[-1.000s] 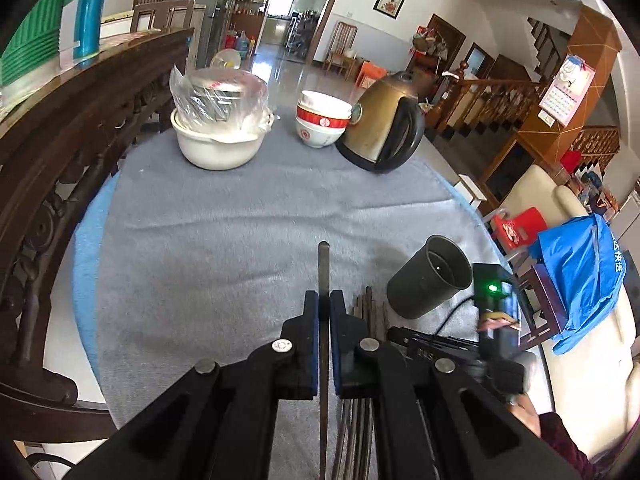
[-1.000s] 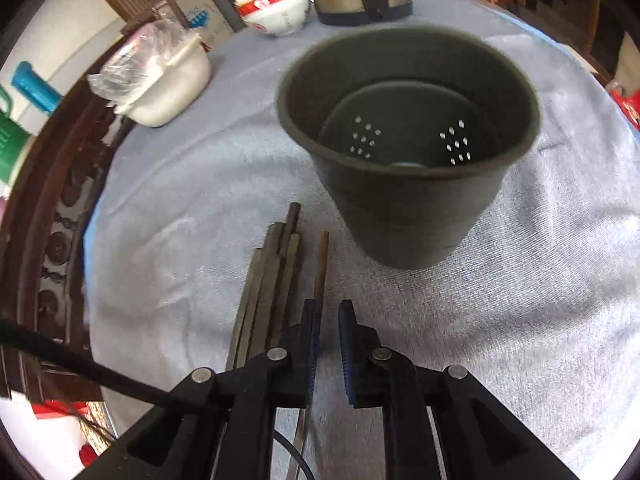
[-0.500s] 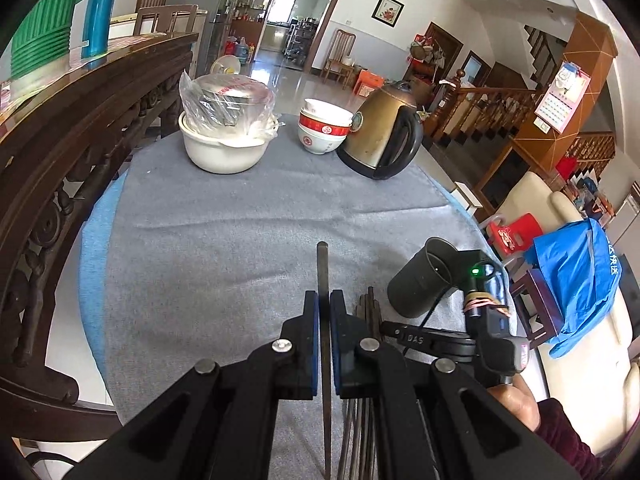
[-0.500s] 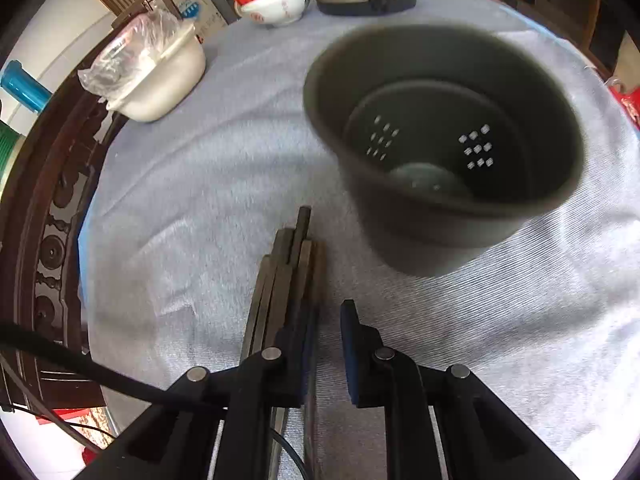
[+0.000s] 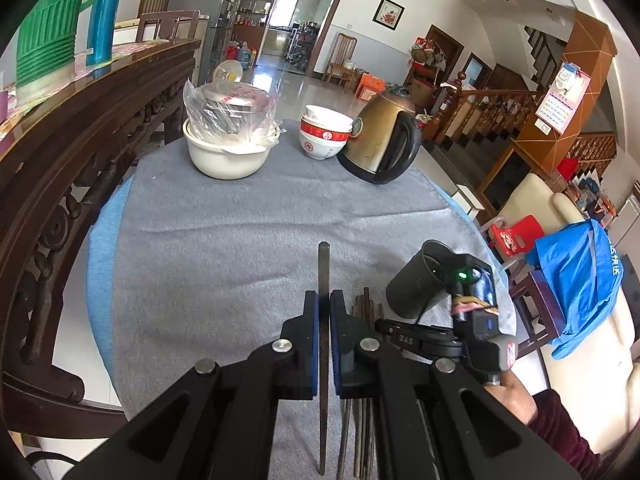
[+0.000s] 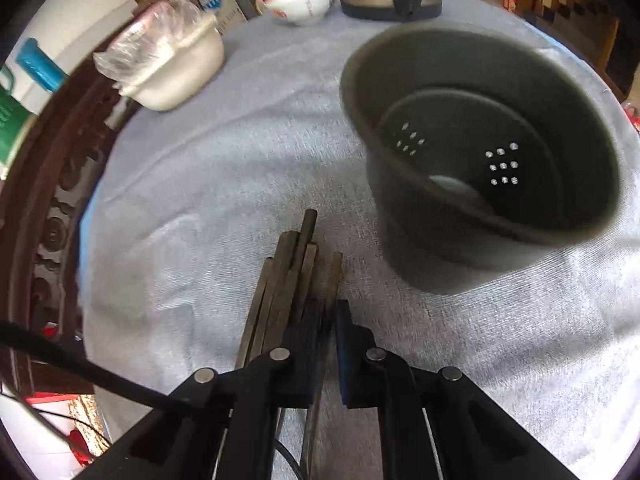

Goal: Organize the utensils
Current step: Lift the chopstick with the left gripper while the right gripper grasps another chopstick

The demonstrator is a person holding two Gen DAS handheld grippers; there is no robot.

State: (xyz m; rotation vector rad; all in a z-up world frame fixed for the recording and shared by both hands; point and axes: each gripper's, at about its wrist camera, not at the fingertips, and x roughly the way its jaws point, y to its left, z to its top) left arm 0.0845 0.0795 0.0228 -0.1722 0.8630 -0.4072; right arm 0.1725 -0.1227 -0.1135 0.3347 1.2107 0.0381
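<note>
My left gripper is shut on a single dark chopstick and holds it above the grey cloth. A bundle of dark chopsticks lies on the cloth; it also shows in the left wrist view. My right gripper sits low over the bundle's right side, its jaws narrowly parted around one chopstick. The dark perforated utensil cup stands just right of the bundle and is tilted; it also shows in the left wrist view.
A white pot wrapped in plastic, stacked red-and-white bowls and a brass kettle stand at the table's far side. A carved wooden rail runs along the left. The table's edge is close on the right.
My left gripper has risen with its chopstick. My right gripper has shifted left over the bundle, so the cup moved right in its view. One chopstick now sits between its jaws.
</note>
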